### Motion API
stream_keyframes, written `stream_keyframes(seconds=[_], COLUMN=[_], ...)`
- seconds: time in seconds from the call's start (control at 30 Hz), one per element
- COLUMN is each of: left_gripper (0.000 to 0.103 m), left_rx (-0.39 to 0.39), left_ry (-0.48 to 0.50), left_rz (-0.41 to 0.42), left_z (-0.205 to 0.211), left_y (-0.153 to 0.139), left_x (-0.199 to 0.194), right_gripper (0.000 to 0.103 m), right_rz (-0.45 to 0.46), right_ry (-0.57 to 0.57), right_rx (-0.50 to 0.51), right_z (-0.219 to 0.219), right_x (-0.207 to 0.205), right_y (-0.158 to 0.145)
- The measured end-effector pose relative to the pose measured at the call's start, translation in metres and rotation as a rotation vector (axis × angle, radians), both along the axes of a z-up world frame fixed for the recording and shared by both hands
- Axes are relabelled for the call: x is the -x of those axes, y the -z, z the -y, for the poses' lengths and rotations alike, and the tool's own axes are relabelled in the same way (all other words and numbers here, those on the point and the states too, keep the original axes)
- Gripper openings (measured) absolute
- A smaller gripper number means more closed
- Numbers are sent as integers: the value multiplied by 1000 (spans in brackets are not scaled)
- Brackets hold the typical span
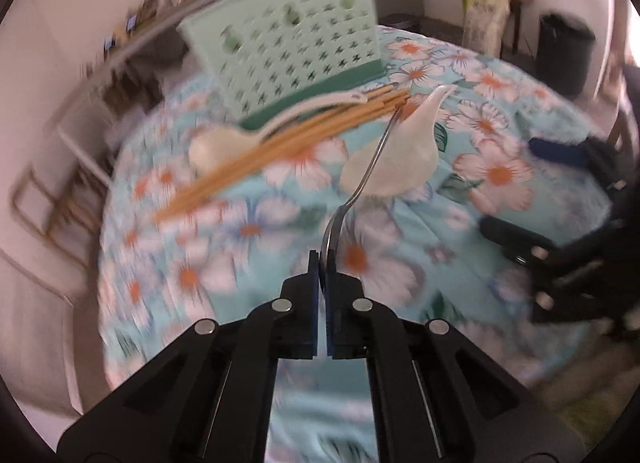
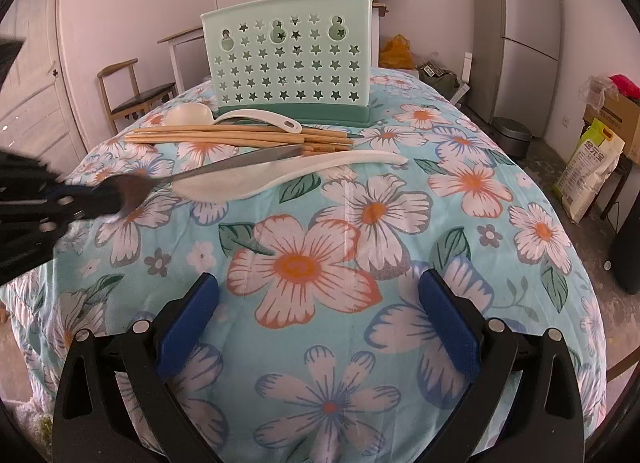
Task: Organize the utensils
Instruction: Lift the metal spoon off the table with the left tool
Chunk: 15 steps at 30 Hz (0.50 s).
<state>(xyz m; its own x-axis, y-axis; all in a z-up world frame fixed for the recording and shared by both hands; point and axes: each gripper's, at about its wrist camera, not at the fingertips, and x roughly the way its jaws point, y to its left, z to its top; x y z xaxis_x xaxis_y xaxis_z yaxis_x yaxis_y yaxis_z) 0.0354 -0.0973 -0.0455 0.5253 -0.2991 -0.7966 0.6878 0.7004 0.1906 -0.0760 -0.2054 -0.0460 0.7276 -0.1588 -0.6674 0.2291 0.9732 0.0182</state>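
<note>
My left gripper (image 1: 323, 259) is shut on the head of a metal fork (image 1: 368, 175), whose handle slants up over the table toward the holder. From the right wrist view this gripper (image 2: 102, 199) enters at the left edge with the fork (image 2: 224, 167) held just above a long white spoon (image 2: 288, 175). The mint green utensil holder (image 2: 292, 63) stands upright at the far side. Before it lie several wooden chopsticks (image 2: 240, 137) and a smaller white spoon (image 2: 192, 115). My right gripper (image 2: 318, 295) hangs open over the near part of the floral cloth, holding nothing.
A floral cloth (image 2: 480, 263) covers the round table. Behind it are a wooden chair (image 2: 132, 99) at left, a grey fridge (image 2: 516, 35), a small bin (image 2: 512, 135) and a sack (image 2: 588, 167) at right. The left wrist view is blurred.
</note>
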Motion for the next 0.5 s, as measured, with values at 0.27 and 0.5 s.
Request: stream_keyframes(seconds=[0.27,0.5], left_gripper=[2,6], left_rx=[144,263], left_ry=[-219,-278], left_rz=[-101,-88], left_z=[-58,-69], left_y=[9,23], left_x=[-8,-10], right_gripper=[97,97], right_rz=[1,-3], right_ry=[1,8], right_rx=[2,0], right_z=[0,0], right_x=[0,0], right_y=[0,1])
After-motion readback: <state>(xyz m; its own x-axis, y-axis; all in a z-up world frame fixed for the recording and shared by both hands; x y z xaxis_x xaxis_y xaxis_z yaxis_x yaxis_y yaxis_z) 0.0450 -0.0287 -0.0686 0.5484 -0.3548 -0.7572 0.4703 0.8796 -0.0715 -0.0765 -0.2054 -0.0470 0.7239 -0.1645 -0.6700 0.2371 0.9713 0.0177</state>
